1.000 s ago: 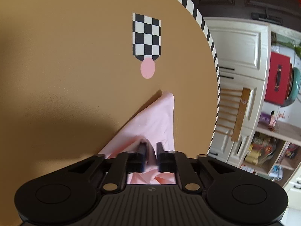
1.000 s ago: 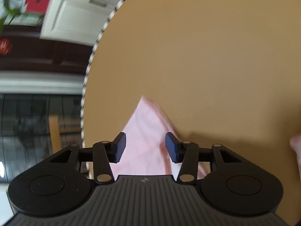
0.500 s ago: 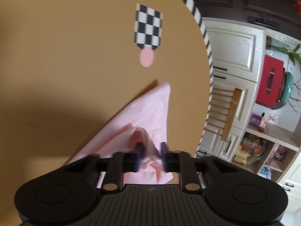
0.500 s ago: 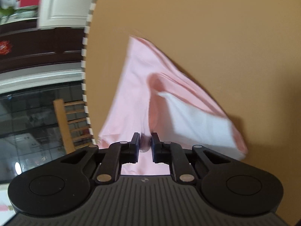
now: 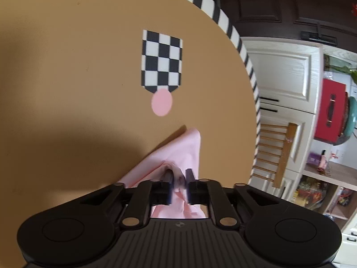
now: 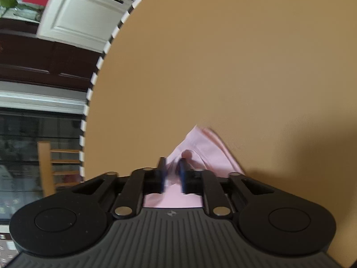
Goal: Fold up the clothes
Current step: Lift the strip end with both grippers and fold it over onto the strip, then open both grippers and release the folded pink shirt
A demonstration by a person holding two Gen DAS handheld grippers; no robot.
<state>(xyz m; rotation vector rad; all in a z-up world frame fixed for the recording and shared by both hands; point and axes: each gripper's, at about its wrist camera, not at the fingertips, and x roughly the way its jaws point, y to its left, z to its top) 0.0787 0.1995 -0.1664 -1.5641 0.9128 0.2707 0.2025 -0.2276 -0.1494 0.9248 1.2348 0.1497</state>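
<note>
Since 0.5 s ago your right gripper (image 6: 171, 174) has dropped lower, so less pink garment (image 5: 178, 154) shows. Both it and your left gripper (image 5: 179, 179) pinch bunched cloth near the table (image 5: 67, 67)'s right edge; uneven pulling could skew the fold.

The left gripper (image 5: 179, 182) is a matt black body with a ribbed grey panel in the middle, marked near its top edge by a small pale emblem (image 5: 179, 224) (too small to read). On either side of that emblem sit broad rounded lobes, each bearing a shallow raised disc. Above it, angled black link arms run to the fingers, pinned with silvery round rivets (image 5: 131, 221). The finger pads (image 5: 170, 186) show dark blue faces.

The right gripper (image 6: 171, 174) is the same build: ribbed grey panel, pale emblem (image 6: 171, 212), round lobes beside it, silvery rivets (image 6: 122, 210), blue pads (image 6: 181, 176).
</note>
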